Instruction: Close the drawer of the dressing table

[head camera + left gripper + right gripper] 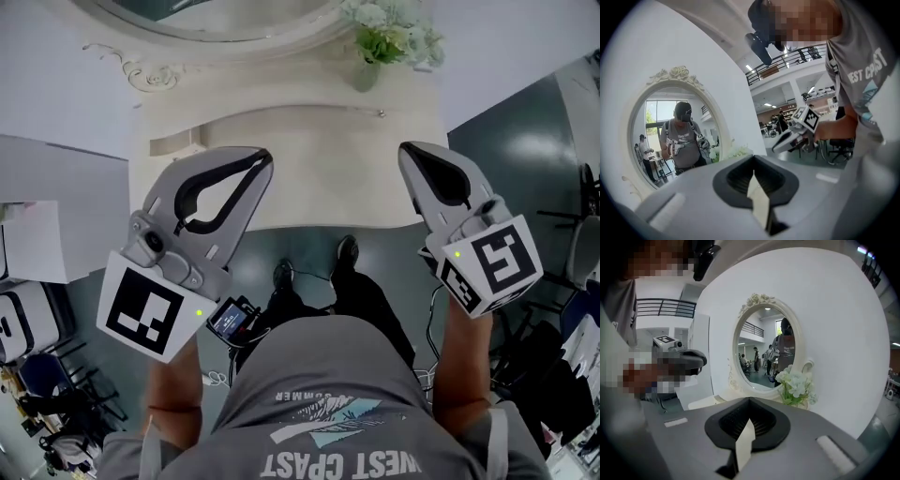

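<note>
Both tools are up in front of the person, clear of the furniture. The left gripper [263, 159] and right gripper [406, 150] sit well apart, w/ noses aimed toward the oval mirror [216, 21] and touching nothing. Left gripper view: jaws pressed together along one seam, nothing btw them. Right gripper view: same, jaws tight together and empty. Prob. a neutral carry pose, since neither tool is low enough or close enough to push on anything. The dressing table [309, 178] is the cream piece right ahead of the person's shoes, its top bare in the middle. A vase of pale flowers [380, 42] stands at the back right corner beside the mirror, out of any working path. The drawer itself doesn't show in any view. From the head view nothing juts out past the table's front edge [309, 228], so my guess is it's already pushed in and the job is done or nearly so. That can't be confirmed, as the front face is hidden from this steep angle. Writing: the grey T-shirt [328, 403] reads approx "WEST COAST", w/ "SUMMER" smaller by it, upside down from the head cam; part of the same print shows in the left gripper view. Each marker cube [142, 314] carries only black-and-white square patterns, no letters to read. No brand seen on table or vase.
</note>
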